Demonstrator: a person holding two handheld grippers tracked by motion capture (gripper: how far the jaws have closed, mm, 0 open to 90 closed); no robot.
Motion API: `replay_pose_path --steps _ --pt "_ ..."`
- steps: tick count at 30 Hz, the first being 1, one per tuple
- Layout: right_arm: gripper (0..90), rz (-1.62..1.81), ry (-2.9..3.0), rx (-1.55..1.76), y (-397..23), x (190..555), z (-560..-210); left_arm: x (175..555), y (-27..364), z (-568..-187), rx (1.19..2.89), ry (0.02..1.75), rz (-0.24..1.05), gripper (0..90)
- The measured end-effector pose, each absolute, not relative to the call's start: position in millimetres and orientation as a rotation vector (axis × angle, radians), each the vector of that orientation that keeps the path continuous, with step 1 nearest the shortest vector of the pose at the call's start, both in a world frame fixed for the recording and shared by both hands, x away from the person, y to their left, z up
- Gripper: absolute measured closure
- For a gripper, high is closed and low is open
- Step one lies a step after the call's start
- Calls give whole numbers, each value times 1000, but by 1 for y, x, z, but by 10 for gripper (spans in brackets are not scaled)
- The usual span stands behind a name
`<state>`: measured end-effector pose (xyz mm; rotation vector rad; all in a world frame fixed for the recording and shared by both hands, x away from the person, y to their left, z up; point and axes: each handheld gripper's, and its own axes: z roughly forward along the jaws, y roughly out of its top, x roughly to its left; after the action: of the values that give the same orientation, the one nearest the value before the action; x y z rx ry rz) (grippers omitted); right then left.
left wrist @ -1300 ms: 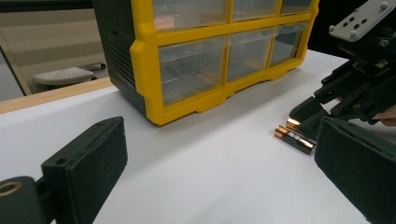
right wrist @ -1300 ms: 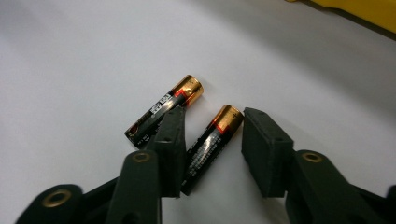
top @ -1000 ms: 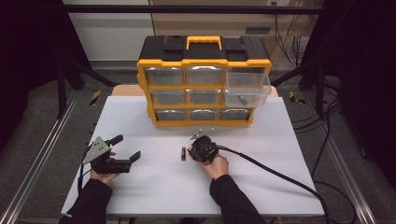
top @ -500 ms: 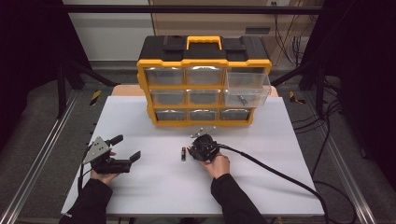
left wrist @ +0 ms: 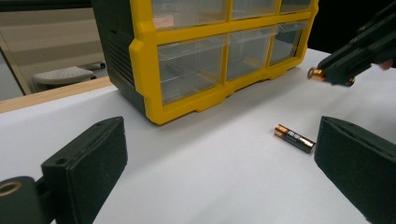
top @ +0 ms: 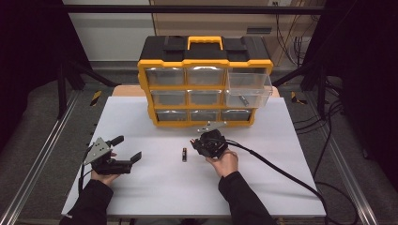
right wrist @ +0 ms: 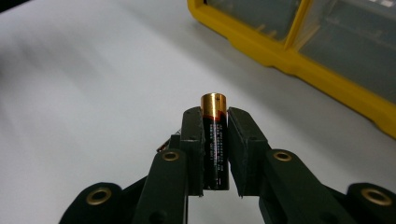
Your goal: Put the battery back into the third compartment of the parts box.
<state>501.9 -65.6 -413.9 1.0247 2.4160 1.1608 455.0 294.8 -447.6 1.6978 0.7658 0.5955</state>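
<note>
My right gripper [right wrist: 215, 116] is shut on a black battery [right wrist: 214, 140], whose copper end sticks out past the fingertips. From the high view this gripper [top: 196, 144] hovers at the table's middle, just in front of the yellow and black drawer cabinet [top: 205, 79]. A second battery [top: 184, 154] lies flat on the white table just left of it, also visible as the loose battery [left wrist: 294, 138] in the left gripper view. My left gripper [top: 126, 148] rests open at the table's left, nothing between its jaws [left wrist: 219, 154].
The cabinet's upper right drawer [top: 248, 89] is pulled out, with a small item inside. A small metal piece [top: 211, 125] lies against the cabinet's front base. A thick cable [top: 281, 171] trails right from the right gripper. White table [top: 155, 192] surface stretches toward me.
</note>
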Motion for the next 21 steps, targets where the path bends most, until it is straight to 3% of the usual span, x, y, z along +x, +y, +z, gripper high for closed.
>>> replay_pose_path --steps 21 --pt "772 1295 2295 906 -107 476 -338 455 294 -448 1702 767 596 20"
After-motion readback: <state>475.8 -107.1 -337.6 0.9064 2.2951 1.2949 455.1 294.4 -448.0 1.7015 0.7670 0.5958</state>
